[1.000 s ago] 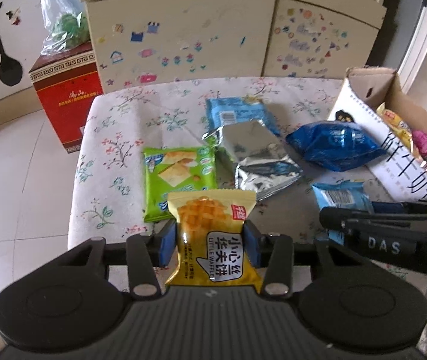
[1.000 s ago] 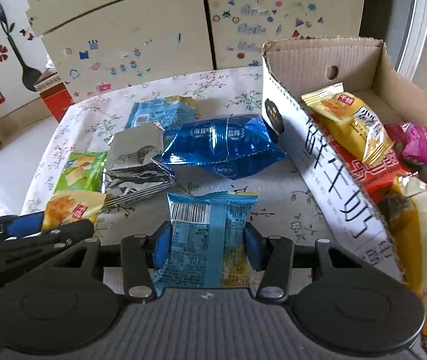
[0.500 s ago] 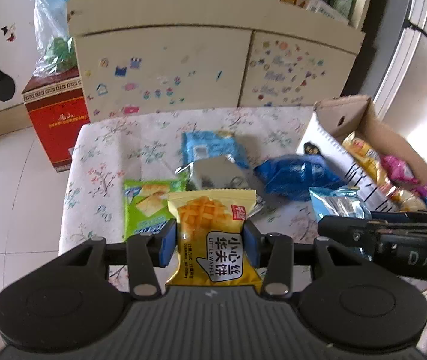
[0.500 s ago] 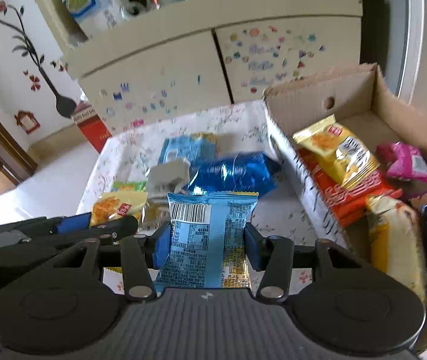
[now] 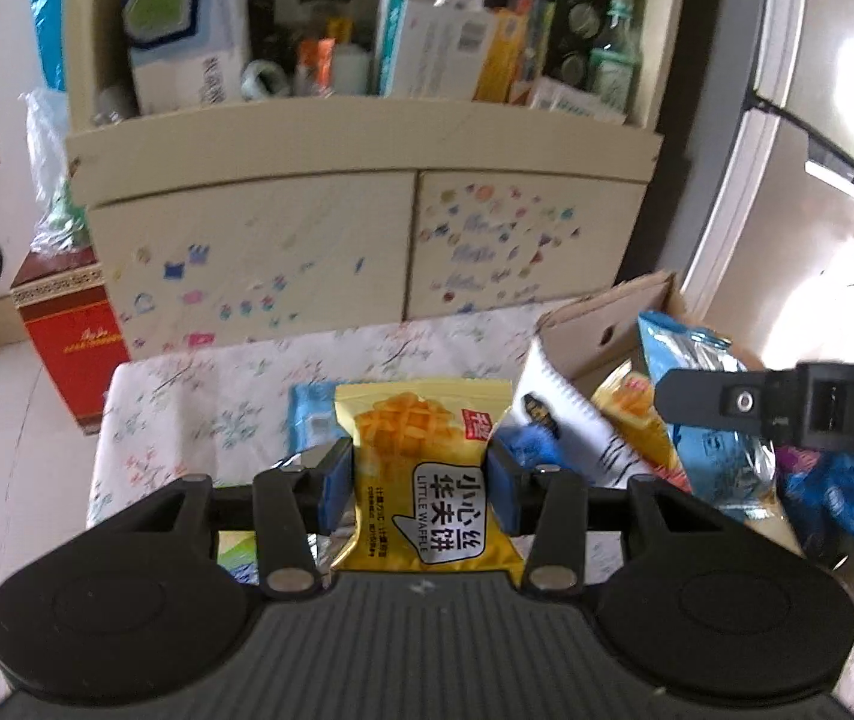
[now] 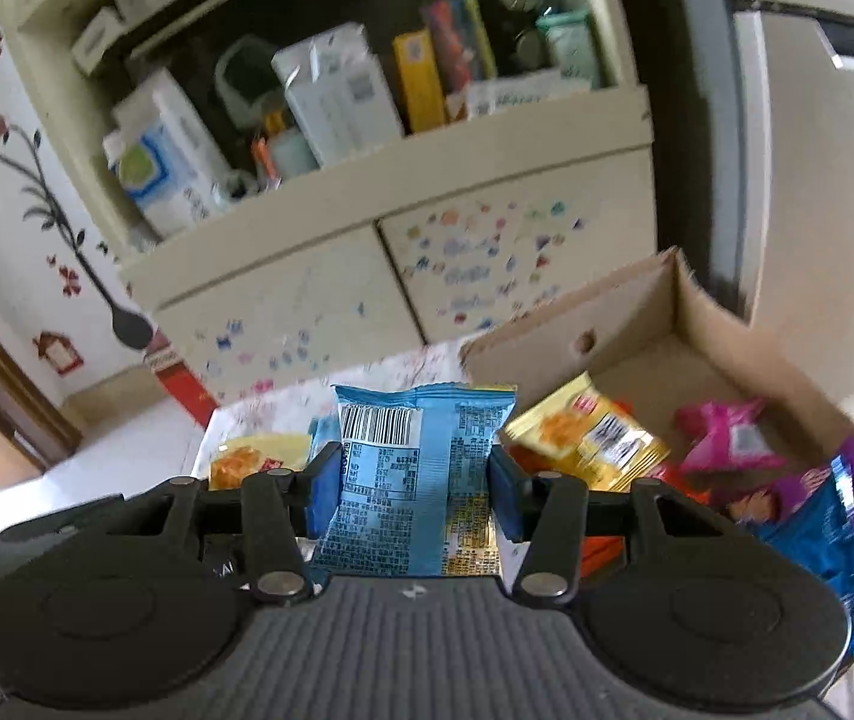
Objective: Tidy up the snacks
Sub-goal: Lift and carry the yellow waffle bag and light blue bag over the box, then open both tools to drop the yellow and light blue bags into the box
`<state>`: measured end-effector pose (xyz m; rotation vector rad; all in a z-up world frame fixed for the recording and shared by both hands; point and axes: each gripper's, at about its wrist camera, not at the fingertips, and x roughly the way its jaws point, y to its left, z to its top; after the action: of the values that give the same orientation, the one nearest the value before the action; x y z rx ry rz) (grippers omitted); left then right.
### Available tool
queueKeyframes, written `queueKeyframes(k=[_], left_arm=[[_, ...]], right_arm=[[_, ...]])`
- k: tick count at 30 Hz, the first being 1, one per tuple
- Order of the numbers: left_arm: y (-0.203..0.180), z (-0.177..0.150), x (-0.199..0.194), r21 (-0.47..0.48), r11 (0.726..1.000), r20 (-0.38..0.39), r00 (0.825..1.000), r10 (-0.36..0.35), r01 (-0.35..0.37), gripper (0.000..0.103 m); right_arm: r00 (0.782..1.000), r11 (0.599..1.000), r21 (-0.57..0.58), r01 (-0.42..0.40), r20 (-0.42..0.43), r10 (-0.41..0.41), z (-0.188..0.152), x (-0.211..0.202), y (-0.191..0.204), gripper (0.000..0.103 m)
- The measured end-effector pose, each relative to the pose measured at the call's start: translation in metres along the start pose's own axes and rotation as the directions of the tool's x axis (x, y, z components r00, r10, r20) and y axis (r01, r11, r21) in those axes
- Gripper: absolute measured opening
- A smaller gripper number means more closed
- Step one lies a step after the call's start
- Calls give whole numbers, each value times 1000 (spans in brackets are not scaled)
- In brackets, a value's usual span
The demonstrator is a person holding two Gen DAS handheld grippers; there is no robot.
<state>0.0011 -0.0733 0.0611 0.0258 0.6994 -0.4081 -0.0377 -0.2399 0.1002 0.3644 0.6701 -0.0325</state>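
My left gripper (image 5: 421, 489) is shut on a yellow waffle packet (image 5: 427, 480), held above the flowered table (image 5: 187, 396). My right gripper (image 6: 415, 495) is shut on a light blue snack packet (image 6: 421, 480), barcode side up; the same packet (image 5: 715, 420) shows at the right of the left wrist view. A cardboard box (image 6: 703, 312) stands to the right, with a yellow packet (image 6: 589, 441), a pink packet (image 6: 727, 438) and a blue bag (image 6: 817, 534) inside. The waffle packet (image 6: 247, 459) also peeks out at the left of the right wrist view.
Behind the table a cream cabinet (image 5: 367, 240) has an open shelf crowded with boxes and bottles. A red box (image 5: 67, 336) stands on the floor at the left. Other snack bags on the table are mostly hidden behind my grippers. The box's white printed wall (image 5: 571, 426) faces me.
Both grippers have risen with their packets and tilted upward, so the table sank in view and the cabinet shelf came into sight. The right gripper has moved toward the cardboard box.
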Motion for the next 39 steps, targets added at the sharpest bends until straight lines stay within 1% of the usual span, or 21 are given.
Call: queueKeyframes(k=[5,9,12,17,21,28,33,35,37,38,39], left_arm=[[-18,11,0,9,999,21,999,-46,45,45],[-35,18,2,35,995,36,995,-93,92,45],[-47,21,4,47,991,42,991,-130,128,45],[-66,25,11,56,984,41,984,-173,170,45],[-80,27,18,61,978,35,979,-202,200,45],[-106,27,39,61,964,13,965,-261,260,45],[-122,21,57,52,948,-22,949,-314,315,45],[-128,16,60,57,943,-36,945,-326,328,49],[-130,14,61,52,943,-40,944,-326,328,64],[-129,14,60,45,944,-35,945,-324,326,68],[-129,15,58,39,945,-31,946,-324,325,72]], right_arm=[[998,999,46,24,62,-26,14,-15,-18,57],[993,995,93,34,108,-44,25,-28,-34,57],[990,991,126,42,128,-58,29,-36,-44,57],[985,981,185,55,151,-84,34,-43,-59,57],[982,973,221,66,159,-102,36,-46,-69,57],[980,953,289,93,145,-140,37,-42,-85,57],[977,937,326,127,120,-174,36,-35,-94,57],[975,923,354,149,105,-198,35,-32,-100,57],[973,909,385,162,93,-213,34,-31,-106,58],[972,904,395,164,93,-217,34,-31,-108,61],[971,900,403,166,93,-220,33,-31,-109,66]])
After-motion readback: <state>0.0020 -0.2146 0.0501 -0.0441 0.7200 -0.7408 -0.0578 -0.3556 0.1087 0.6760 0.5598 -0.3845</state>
